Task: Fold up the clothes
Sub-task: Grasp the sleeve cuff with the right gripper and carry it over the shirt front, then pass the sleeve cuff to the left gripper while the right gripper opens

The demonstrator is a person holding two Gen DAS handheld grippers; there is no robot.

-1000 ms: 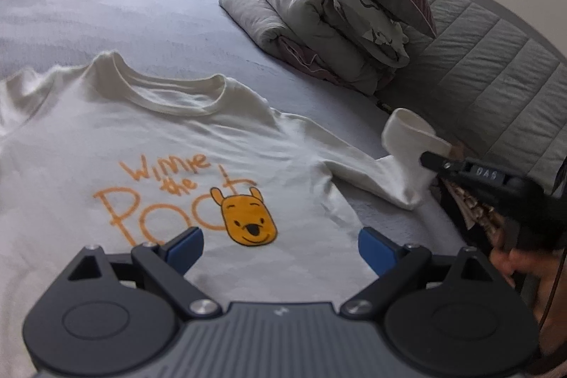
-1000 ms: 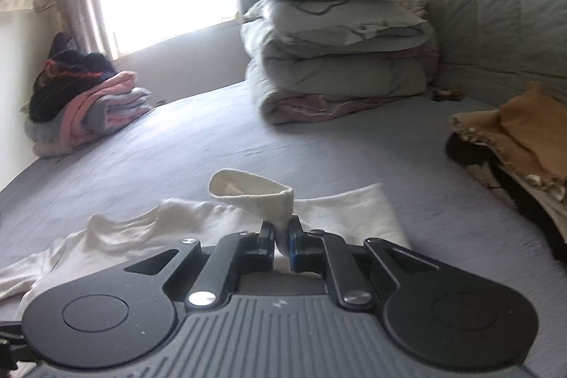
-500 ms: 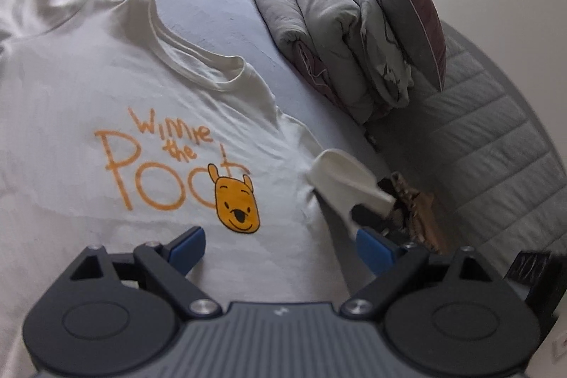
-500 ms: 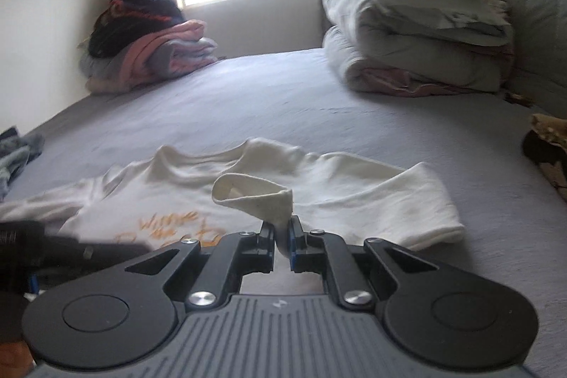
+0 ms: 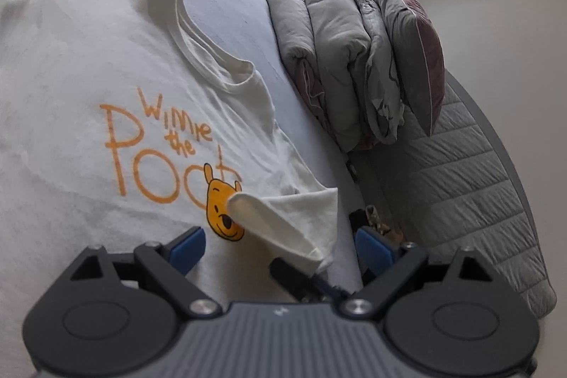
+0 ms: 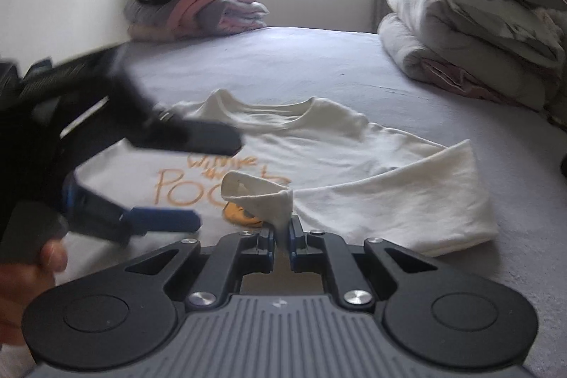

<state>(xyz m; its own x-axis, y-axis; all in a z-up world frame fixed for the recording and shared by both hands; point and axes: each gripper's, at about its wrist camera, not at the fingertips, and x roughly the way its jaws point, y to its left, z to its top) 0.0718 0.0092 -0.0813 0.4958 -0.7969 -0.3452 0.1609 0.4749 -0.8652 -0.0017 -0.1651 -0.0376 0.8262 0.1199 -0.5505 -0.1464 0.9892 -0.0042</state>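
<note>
Sleeve fold on a cream Winnie the Pooh T-shirt (image 5: 106, 66), which lies face up and spread flat on the grey bed (image 6: 319, 66). The right gripper (image 6: 282, 238) has its fingers (image 6: 270, 241) pinched narrow on the cuff of the sleeve (image 6: 262, 193), which it holds lifted and doubled over the printed bear face; the rest of the sleeve lies folded across toward the chest. The left gripper (image 5: 280, 247) hangs just above the shirt's lower front with its fingers (image 5: 186, 245) spread wide and nothing between them (in the right wrist view it appears blurred at the left edge, held in a hand (image 6: 21, 275)). The step in hand appears to be laying the sleeve inward across the body. To do it well, the cuff should travel low and taut so the fold line falls straight along the shoulder seam, and the grip should open only once the cuff rests flat on the print. The free left gripper could press the torso near the fold to stop the fabric dragging. Folded quilts and a pillow (image 5: 358, 59) and a stack of clothes (image 6: 198, 6) sit well apart from the shirt.
</note>
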